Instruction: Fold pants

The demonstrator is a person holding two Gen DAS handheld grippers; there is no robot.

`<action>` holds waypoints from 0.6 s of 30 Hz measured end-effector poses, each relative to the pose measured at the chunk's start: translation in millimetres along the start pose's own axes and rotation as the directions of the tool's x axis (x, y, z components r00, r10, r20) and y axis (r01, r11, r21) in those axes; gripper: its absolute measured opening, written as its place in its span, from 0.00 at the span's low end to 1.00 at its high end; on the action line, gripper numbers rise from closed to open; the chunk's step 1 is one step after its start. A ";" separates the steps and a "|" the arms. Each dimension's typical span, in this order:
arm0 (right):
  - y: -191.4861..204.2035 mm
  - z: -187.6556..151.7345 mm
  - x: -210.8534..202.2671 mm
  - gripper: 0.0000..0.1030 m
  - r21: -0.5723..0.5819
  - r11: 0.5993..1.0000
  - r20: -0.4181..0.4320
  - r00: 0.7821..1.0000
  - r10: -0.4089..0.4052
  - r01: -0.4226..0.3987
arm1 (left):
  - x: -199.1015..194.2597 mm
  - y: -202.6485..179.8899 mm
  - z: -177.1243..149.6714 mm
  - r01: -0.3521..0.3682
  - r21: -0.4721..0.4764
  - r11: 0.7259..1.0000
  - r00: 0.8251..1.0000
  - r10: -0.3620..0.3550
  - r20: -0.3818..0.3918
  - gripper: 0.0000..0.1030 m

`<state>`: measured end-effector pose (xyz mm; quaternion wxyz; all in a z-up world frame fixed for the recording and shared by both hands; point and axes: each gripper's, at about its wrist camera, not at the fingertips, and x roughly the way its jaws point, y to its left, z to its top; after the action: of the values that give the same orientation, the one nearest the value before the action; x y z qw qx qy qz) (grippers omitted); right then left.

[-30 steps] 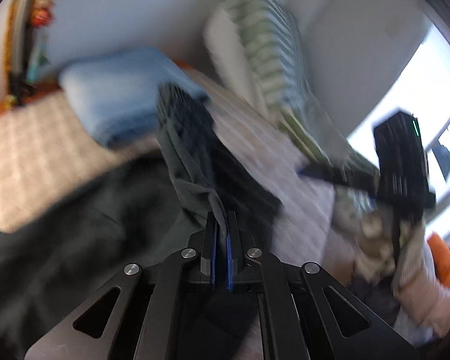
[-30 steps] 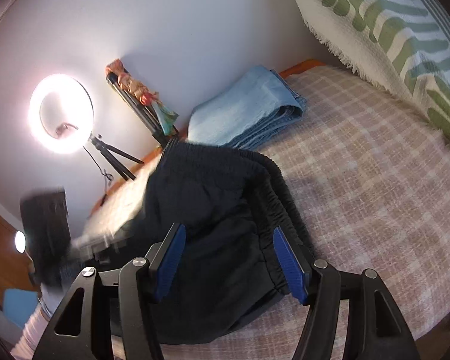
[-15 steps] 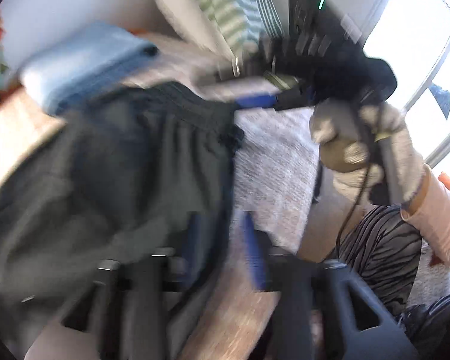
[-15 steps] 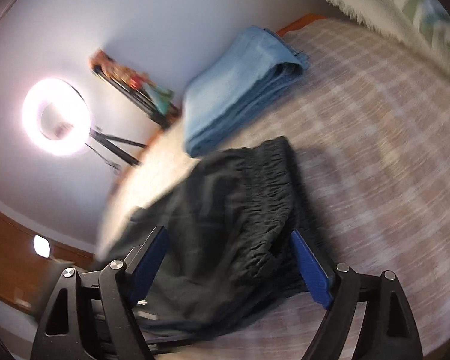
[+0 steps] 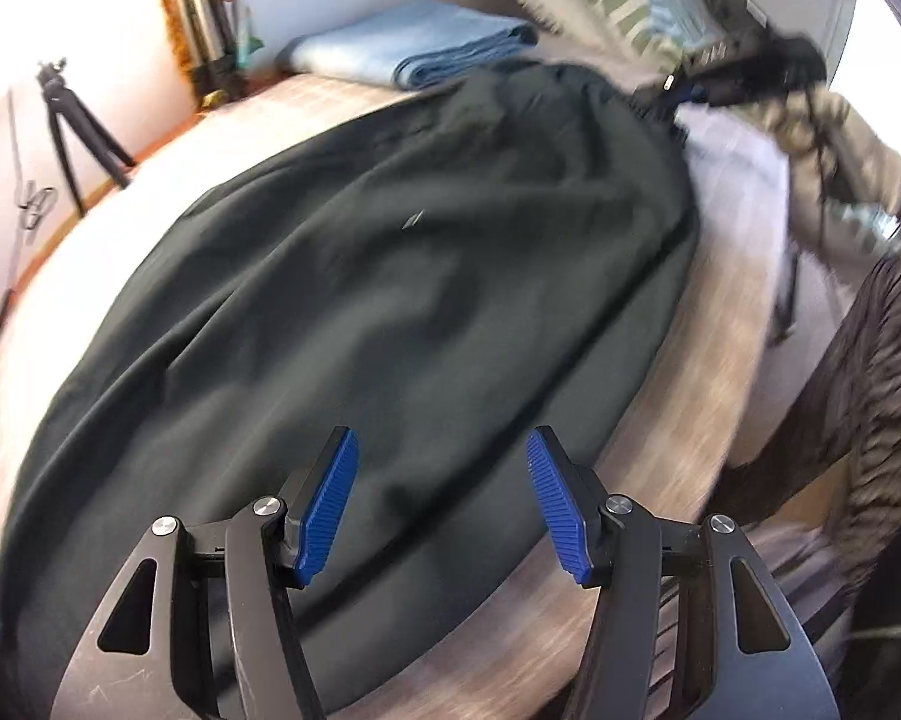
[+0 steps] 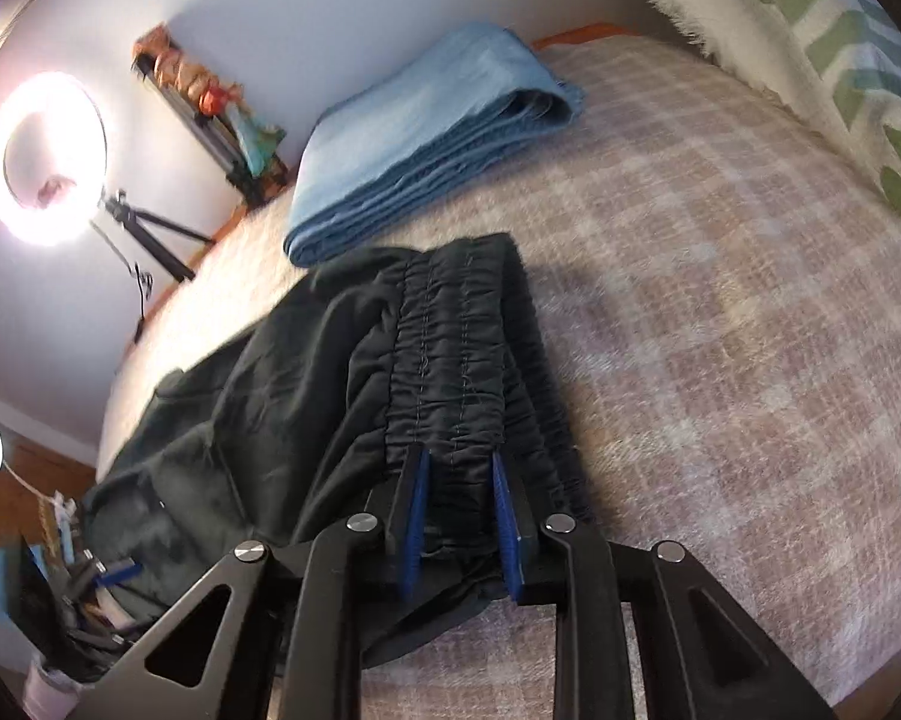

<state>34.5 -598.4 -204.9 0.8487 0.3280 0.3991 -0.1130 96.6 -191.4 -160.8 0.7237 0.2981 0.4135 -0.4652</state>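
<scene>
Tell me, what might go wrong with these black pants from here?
The right hand-held gripper pinches only the gathered waistband of the black pants, so it may slip. The left hand-held gripper is open and holds nothing, so the wrinkled legs could bunch. A pull might nudge the folded blue jeans just beyond.

no readable text, labels, brands or numbers in either view

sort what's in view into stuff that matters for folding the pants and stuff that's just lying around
Part of the job:
- black pants with gathered elastic waistband, spread on the checked bedspread
- right gripper, closed on the waistband
- left gripper, open above the fabric

Just lying about:
- folded light blue blanket
- green-and-white striped fringed pillow
- lit ring light on a tripod
</scene>
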 end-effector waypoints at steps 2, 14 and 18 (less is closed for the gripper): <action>-8.5 1.1 -4.5 0.09 0.032 0.999 0.018 1.000 0.009 -0.009 | -1.9 0.6 -10.4 -0.045 0.013 0.999 0.999 0.045 0.002 0.55; 0.5 0.8 7.0 0.36 -0.022 0.998 -0.007 0.999 -0.051 0.051 | 5.0 13.7 -15.4 -0.033 0.005 0.999 0.999 0.033 0.002 0.03; 0.0 2.9 -4.4 0.09 -0.013 0.999 0.031 0.999 -0.041 0.042 | -10.1 18.5 -15.5 -0.003 -0.036 0.999 0.999 0.004 0.037 0.02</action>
<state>33.4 -600.6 -200.2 0.8545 0.3120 0.3934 -0.1329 106.3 -167.2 -158.5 0.7372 0.2773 0.4078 -0.4618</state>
